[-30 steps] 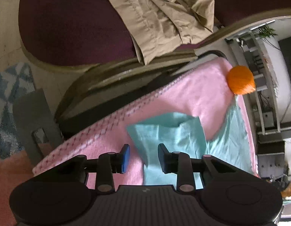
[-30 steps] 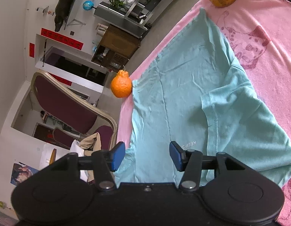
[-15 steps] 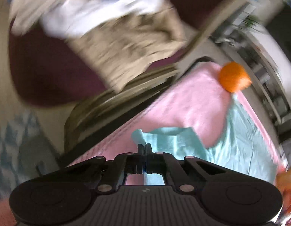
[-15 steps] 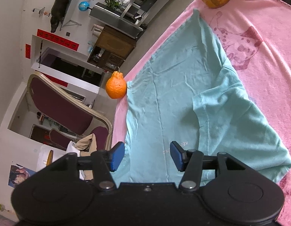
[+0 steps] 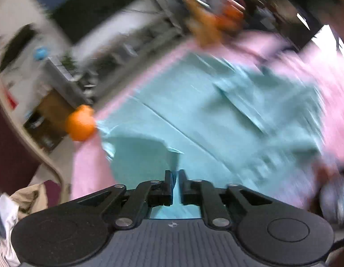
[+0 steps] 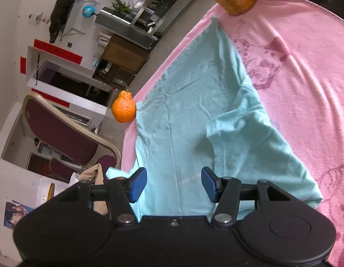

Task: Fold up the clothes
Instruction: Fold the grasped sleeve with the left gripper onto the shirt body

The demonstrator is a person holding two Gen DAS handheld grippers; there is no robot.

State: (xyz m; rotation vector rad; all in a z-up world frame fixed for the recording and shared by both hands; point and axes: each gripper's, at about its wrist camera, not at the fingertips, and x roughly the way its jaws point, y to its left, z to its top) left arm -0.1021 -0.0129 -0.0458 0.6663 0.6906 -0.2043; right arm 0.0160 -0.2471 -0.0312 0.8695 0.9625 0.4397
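Garment: pale teal cotton T-shirt point(image 6: 189, 122) spread on pink blanket point(image 6: 294, 71), one sleeve folded inward at 3 o'clock.
Left gripper point(image 5: 176, 187): jaws opening, teal fabric between them.
Right gripper point(image 6: 174, 183): released, hovering above hem.
Remaining: most folds.

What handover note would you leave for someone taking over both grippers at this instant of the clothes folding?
Left gripper: jaws narrow and opening, a fold of the teal T-shirt between them; whether the pads press it is blurred.
Right gripper: open, empty, over the shirt's near edge.
The shirt lies on the pink blanket, one sleeve folded in; an orange sits at its far left corner.
Done: one sleeve fold, the left-side flap being brought over.
Left: finish that fold, then fold the body; more clothes wait on the chair.
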